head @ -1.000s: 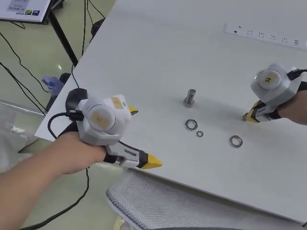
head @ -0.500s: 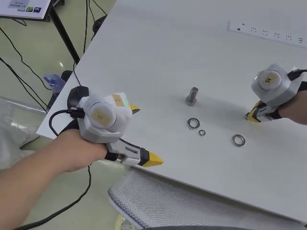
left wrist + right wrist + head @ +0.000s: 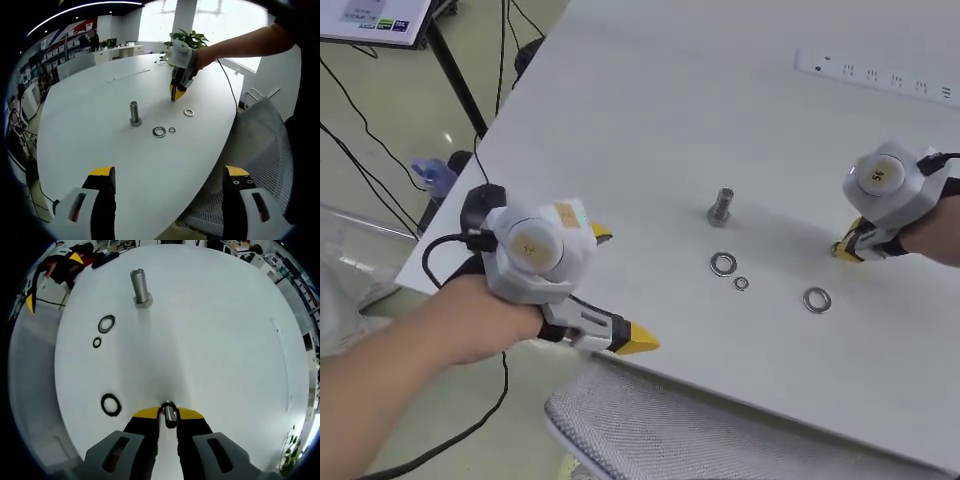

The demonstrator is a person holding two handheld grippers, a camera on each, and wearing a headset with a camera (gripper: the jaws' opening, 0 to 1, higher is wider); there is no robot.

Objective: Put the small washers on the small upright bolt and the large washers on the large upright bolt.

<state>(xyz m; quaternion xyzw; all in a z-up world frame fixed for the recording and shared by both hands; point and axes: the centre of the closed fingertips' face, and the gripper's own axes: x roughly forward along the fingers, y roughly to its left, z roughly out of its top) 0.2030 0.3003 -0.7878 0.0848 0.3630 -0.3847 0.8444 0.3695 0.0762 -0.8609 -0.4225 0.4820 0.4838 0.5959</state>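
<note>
Hardly anything has moved: right gripper (image 3: 168, 412) stays clamped on the small bolt (image 3: 170, 418) down at the white table (image 3: 670, 120). Left gripper (image 3: 168, 171) hangs at the near edge, jaws wide apart. Large bolt (image 3: 721, 206) stands upright; near it lie a large washer (image 3: 723, 264), a small washer (image 3: 741, 284) and a second large washer (image 3: 817, 299).

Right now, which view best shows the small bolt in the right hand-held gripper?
The right gripper view: the small bolt sits close up, clamped in the right hand-held gripper. In the head and left gripper views, that gripper mostly hides it.
</note>
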